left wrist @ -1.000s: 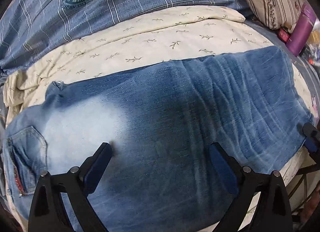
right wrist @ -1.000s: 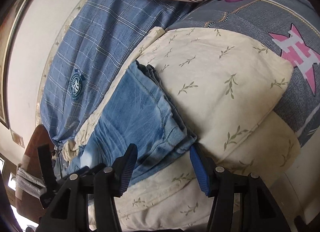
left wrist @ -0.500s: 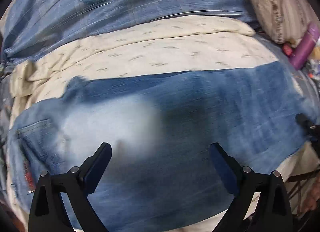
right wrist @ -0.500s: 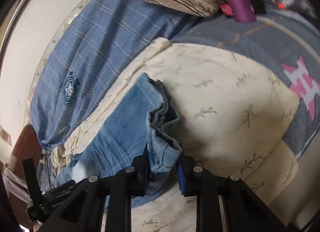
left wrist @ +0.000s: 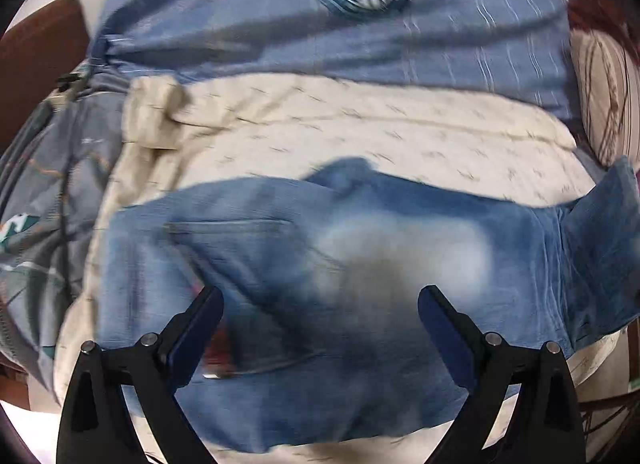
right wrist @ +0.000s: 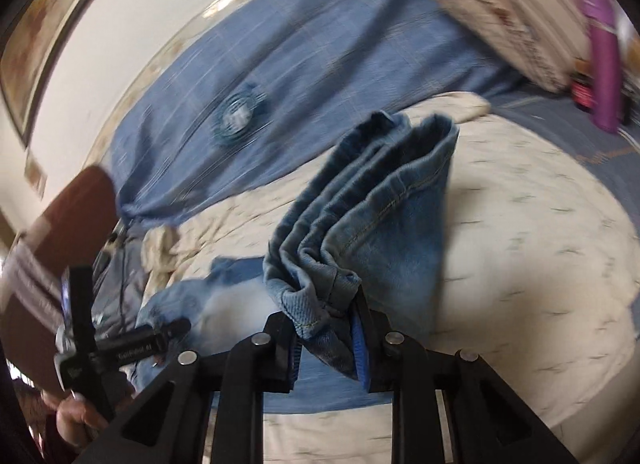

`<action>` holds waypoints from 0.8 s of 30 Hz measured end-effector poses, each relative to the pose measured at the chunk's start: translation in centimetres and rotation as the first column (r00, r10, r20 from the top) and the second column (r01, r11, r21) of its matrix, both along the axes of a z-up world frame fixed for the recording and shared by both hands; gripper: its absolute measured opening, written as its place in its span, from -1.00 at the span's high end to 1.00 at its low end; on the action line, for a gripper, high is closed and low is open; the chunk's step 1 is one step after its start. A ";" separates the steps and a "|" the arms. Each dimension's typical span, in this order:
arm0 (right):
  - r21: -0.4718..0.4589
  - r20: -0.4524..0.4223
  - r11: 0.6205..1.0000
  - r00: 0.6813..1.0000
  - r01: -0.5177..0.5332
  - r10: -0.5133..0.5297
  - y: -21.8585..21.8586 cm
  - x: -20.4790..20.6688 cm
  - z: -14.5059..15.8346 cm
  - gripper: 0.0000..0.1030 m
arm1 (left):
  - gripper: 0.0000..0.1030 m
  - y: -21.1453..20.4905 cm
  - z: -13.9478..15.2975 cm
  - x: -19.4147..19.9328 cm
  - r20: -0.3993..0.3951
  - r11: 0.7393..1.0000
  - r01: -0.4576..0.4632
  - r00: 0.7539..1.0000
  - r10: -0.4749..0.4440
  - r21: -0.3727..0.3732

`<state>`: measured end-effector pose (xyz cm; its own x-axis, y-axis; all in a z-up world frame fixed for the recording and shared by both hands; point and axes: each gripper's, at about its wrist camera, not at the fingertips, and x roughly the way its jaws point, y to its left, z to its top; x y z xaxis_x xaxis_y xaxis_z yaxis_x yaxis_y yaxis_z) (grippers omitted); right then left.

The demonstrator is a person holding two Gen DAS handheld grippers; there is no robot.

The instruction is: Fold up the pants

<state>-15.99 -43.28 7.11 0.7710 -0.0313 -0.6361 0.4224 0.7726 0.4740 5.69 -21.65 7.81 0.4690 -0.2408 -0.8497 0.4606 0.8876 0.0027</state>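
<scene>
The pants point(left wrist: 360, 304), faded blue denim with a pale washed patch and a stitched back pocket, are laid across a cream leaf-print sheet point(left wrist: 360, 135) on the bed. Their bunched hem ends point(right wrist: 360, 223) are clamped between the nearly closed pads of the right gripper point(right wrist: 326, 340) and lifted clear. The left gripper point(left wrist: 320, 328) is spread wide over the seat, gripping nothing.

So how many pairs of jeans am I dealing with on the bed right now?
1. The jeans lie across the cream sheet, with their hem end lifted and pinched in the right gripper. Any others under the bedding would be hidden.
</scene>
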 end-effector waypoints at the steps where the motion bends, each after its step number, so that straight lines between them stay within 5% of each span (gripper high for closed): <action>1: -0.004 -0.002 1.000 1.000 -0.020 0.020 1.0 0.6 0.0 0.56 | -0.90 1.0 0.4 0.2 0.005 1.000 -0.009 1.000 0.009 -0.011; 5: 0.000 -0.028 0.995 0.995 -0.099 0.099 5.2 3.2 -1.0 0.56 | -0.90 3.2 1.3 0.9 0.013 0.999 -0.033 0.999 0.033 -0.030; 11: 0.097 -0.196 0.970 0.951 -0.224 0.240 9.8 7.2 -6.8 0.08 | -0.90 5.0 0.9 1.4 -0.008 0.998 -0.054 0.999 0.054 -0.023; 18: 0.113 -0.030 0.936 0.940 -0.335 0.340 8.9 4.8 -4.8 -0.05 | -0.90 2.3 1.6 0.6 0.002 0.998 0.015 1.000 -0.015 -0.055; 24: 0.024 -0.005 0.972 0.973 -0.232 0.232 6.4 2.4 -4.5 -0.04 | -0.90 -4.1 2.9 -0.5 0.034 0.980 0.160 0.987 -0.157 -0.118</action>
